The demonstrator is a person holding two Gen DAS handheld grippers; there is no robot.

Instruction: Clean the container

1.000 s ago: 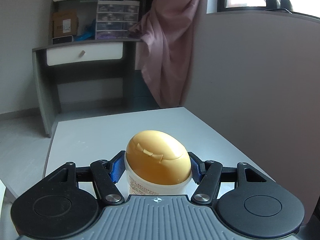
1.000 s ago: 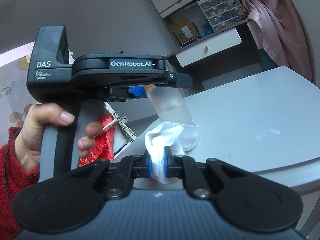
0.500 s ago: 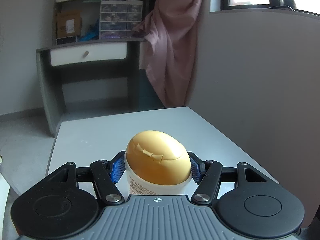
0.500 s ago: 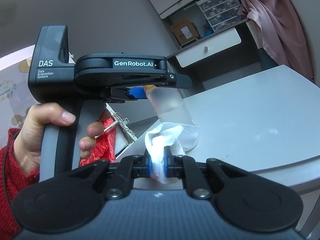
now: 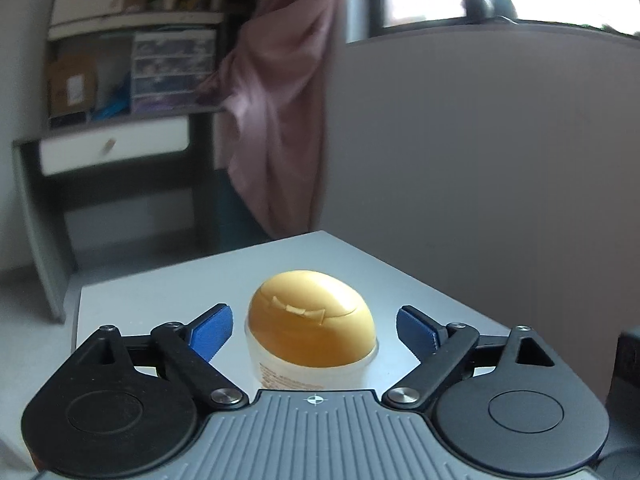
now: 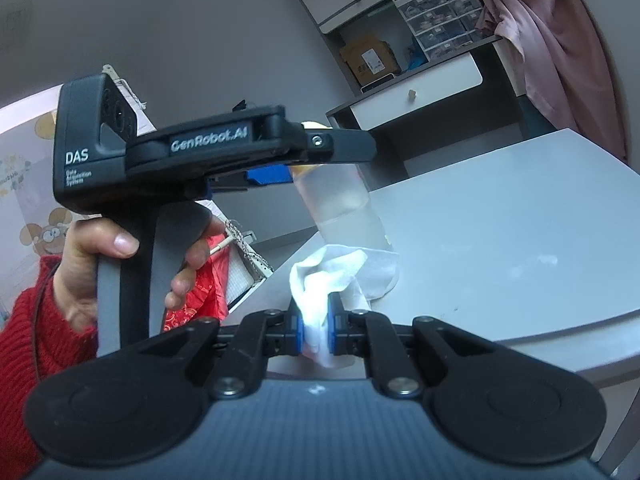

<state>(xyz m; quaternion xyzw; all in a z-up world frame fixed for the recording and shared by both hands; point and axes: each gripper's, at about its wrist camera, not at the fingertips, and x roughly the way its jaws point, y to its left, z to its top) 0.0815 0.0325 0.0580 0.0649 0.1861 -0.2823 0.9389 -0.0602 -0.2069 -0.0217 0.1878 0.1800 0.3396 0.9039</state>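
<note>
Standing upright on the grey worktop (image 5: 160, 292), the clear bottle (image 6: 344, 208) with its yellow flip cap (image 5: 312, 330) sits between the left gripper's (image 5: 312, 330) spread jaws, blue pads (image 5: 210, 332) clear of it on both sides. The right gripper (image 6: 314, 330) pinches a white cloth (image 6: 332, 276) that touches the bottle's base

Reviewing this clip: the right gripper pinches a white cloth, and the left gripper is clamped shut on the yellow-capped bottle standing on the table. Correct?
Not quite. The left gripper is open: the left wrist view shows its blue fingers apart from the yellow-capped bottle on both sides. The rest holds: the right gripper pinches the white cloth, and the bottle stands on the table.
</note>
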